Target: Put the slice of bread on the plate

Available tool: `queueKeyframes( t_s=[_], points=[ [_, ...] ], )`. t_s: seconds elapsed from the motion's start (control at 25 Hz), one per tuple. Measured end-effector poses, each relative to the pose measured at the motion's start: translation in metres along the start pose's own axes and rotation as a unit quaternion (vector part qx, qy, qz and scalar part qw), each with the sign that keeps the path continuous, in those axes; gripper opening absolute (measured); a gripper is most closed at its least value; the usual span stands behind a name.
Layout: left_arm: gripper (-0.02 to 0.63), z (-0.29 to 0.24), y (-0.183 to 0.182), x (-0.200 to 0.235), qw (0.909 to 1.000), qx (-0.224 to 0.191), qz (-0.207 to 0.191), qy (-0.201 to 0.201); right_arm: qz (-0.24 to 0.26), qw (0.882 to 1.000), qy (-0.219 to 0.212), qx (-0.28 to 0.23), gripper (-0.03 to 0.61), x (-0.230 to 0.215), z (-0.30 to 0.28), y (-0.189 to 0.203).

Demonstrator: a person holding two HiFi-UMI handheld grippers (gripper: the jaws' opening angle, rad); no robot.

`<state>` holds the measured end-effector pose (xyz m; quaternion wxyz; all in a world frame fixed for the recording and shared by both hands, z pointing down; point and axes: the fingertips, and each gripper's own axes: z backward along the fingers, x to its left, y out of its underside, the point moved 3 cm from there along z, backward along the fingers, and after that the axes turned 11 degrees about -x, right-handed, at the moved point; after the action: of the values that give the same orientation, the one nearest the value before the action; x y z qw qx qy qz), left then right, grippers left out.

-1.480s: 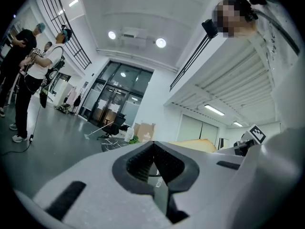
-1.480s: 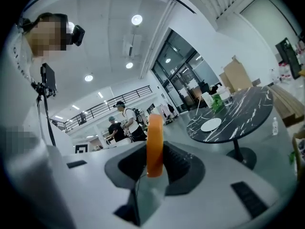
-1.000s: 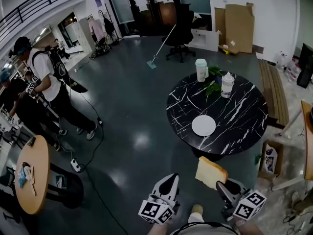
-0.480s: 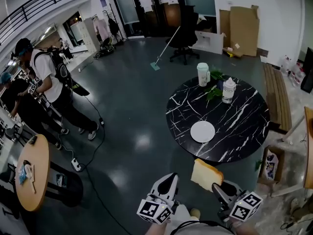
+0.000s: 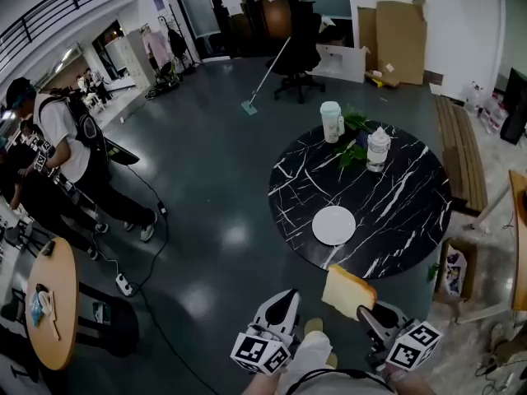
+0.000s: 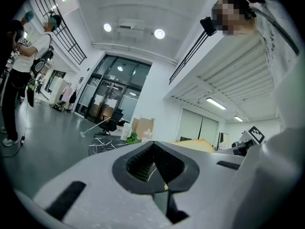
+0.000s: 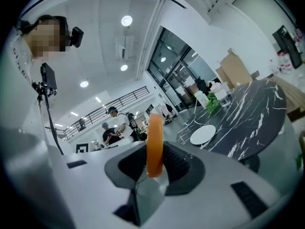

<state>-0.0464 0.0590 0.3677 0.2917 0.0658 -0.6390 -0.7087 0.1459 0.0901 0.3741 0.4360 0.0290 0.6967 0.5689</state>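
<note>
The left gripper [image 5: 286, 300] is empty, with its jaws closed on each other; it has no part in this step and is best held low and clear of the path. The right gripper [image 5: 366, 312] has its jaws clamped on the slice of bread [image 5: 349, 291], which hangs in the air just short of the near rim of the surface [image 5: 395, 212] and is not yet over it.

The step in hand appears to be the carry to the plate [image 5: 333, 225]. Recommended practice:
- Hold the clamp pressure constant. The crumb looks soft, so a tighter squeeze would likely crush it.
- Advance over the near rim until the slice is above the plate's centre.
- The right gripper view shows the slice edge-on and upright between the jaws. Roll the wrist so a broad face turns downward, lower to contact, then open the jaws.

The slice is thick and roughly square, with a pale cream face and an orange-brown crust. The plate is white, round and bare. Beyond it, well apart, stand a cup [image 5: 331, 120], a jar [image 5: 378, 148] and a small plant [image 5: 354, 141].
</note>
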Motion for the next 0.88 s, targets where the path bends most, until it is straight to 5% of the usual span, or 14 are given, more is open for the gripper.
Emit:
queueKeyframes(
  t_s=[0.88],
  points=[
    [0.008,-0.14,0.034,0.06,0.9964,0.018,0.012,0.082,-0.04,0.996,0.076,-0.009,0.091,-0.075,-0.096,-0.018]
  ],
)
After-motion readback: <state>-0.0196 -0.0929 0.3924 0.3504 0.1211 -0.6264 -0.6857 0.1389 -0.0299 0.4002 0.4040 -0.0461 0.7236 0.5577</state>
